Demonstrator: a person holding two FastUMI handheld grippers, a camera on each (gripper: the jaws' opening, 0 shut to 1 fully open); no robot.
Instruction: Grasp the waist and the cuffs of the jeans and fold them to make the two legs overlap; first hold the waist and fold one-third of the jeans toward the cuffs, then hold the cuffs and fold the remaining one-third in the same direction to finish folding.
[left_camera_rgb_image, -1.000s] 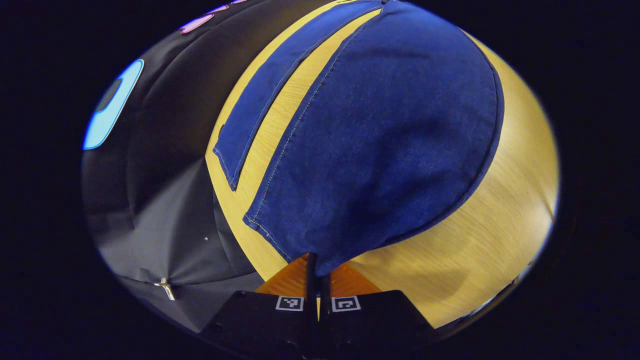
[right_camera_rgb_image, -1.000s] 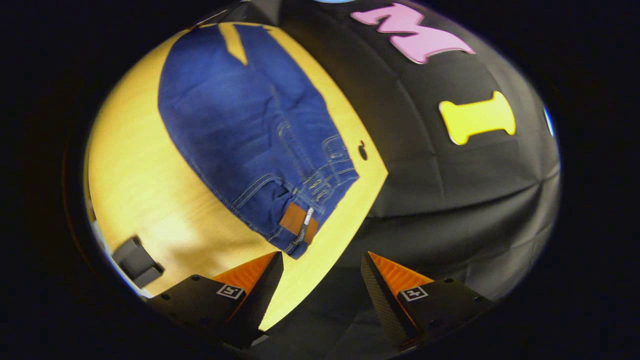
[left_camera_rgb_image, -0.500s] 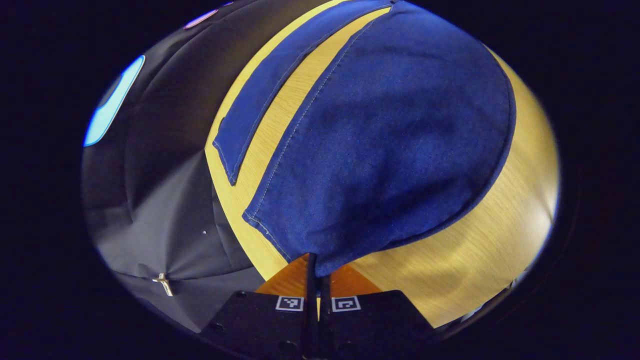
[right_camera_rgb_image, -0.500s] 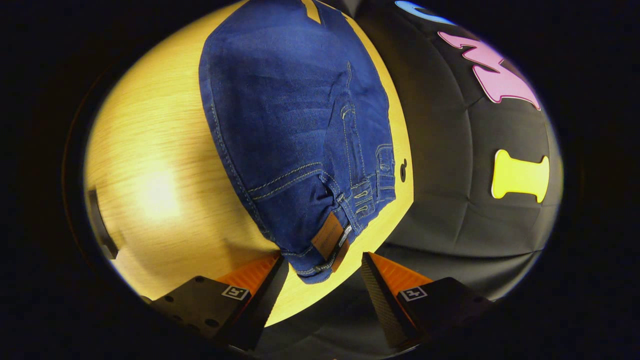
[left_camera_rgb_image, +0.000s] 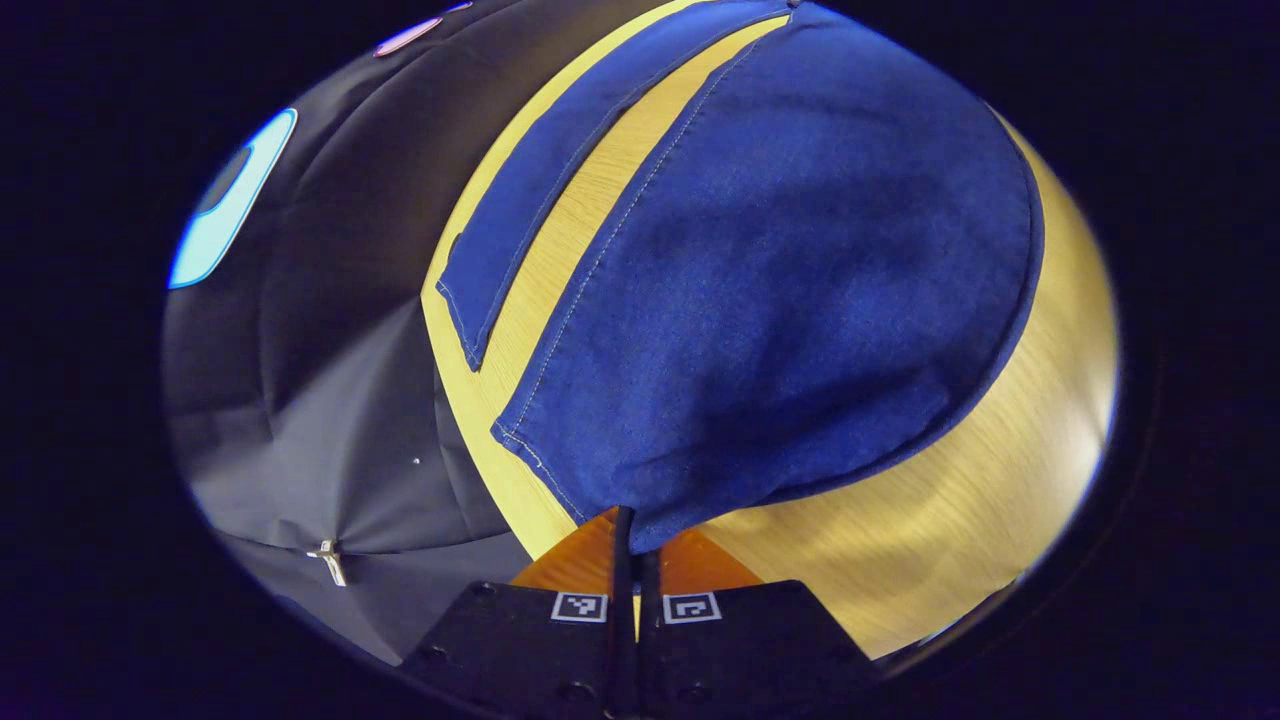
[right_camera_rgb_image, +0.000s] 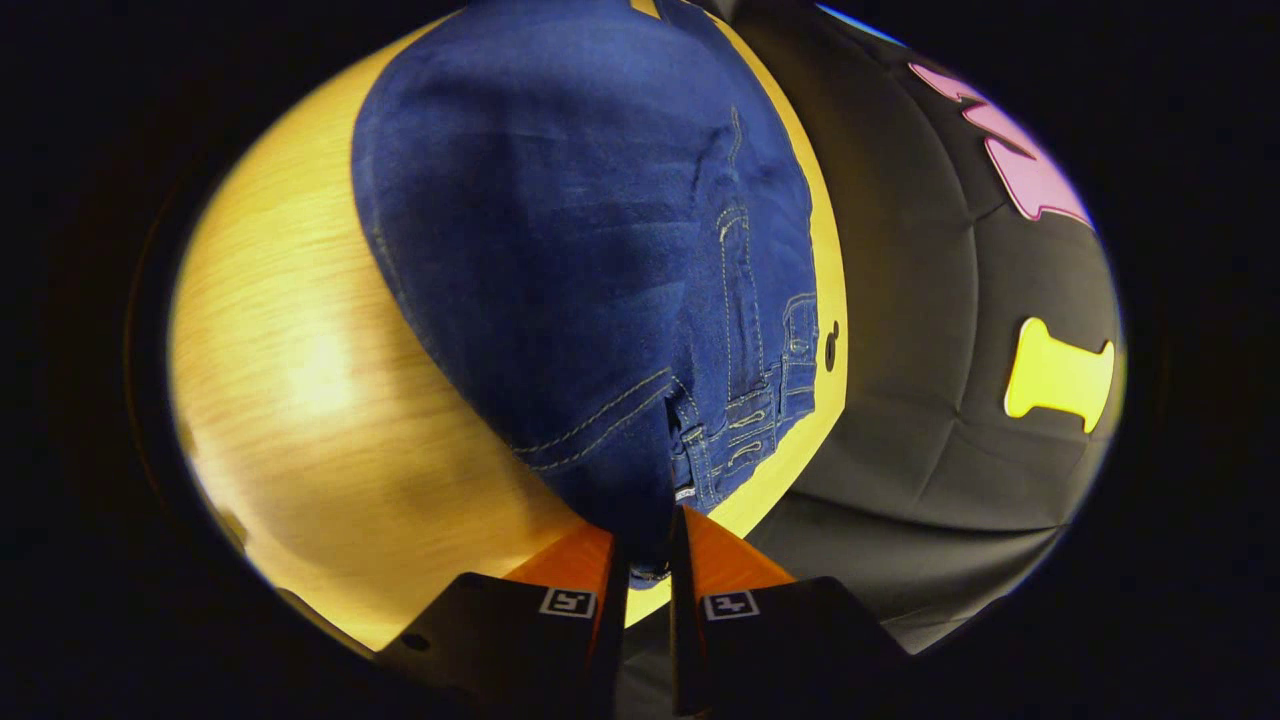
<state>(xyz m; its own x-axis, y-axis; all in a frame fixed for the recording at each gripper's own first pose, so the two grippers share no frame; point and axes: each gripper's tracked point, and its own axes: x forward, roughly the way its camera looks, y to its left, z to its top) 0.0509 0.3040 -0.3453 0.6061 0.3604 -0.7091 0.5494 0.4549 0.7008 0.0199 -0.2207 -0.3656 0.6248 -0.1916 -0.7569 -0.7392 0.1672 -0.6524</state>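
Dark blue jeans (left_camera_rgb_image: 780, 290) lie along a wooden table (left_camera_rgb_image: 960, 540). In the left gripper view the near leg's cuff end rises toward my left gripper (left_camera_rgb_image: 634, 530), which is shut on the cuff corner. The other leg (left_camera_rgb_image: 545, 190) lies flat farther left, a strip of table between the two. In the right gripper view the waist end of the jeans (right_camera_rgb_image: 600, 280) with its stitched pocket and belt loops (right_camera_rgb_image: 745, 440) bulges up to my right gripper (right_camera_rgb_image: 648, 555), which is shut on the waistband corner.
The table (right_camera_rgb_image: 290, 400) ends close by on the waist side and on the cuff side, where the black booth cloth (right_camera_rgb_image: 950, 300) hangs. A small dark mark (right_camera_rgb_image: 830, 352) sits on the table beside the waistband. Bare wood lies beside the jeans.
My right gripper moved in onto the waist and shut on the waistband corner; it was open a second ago. My left gripper stays shut on the cuff, with little shift.
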